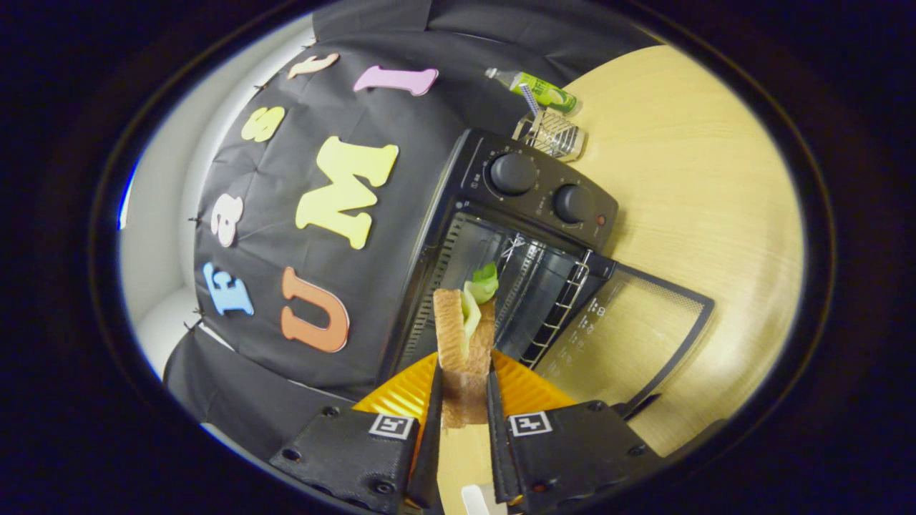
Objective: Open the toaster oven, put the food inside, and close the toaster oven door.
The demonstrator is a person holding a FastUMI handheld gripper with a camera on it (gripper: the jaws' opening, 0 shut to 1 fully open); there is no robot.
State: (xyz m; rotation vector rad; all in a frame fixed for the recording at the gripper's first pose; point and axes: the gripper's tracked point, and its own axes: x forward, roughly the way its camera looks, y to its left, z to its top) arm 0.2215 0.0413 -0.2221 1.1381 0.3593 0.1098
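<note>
The gripper (pixel 464 390) pinches a sandwich (pixel 465 336) between both fingers, lettuce poking out toward 12 o'clock. Just beyond it stands the toaster oven (pixel 533 214), its cavity open, with its glass door (pixel 622 329) dropped flat onto the desk (pixel 715 214) at 3 o'clock.

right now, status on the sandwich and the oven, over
Hand-held gripper shut on sandwich, held just ahead of the toaster oven. Door fully open, wire rack inside. Nothing blocking the opening.
</note>
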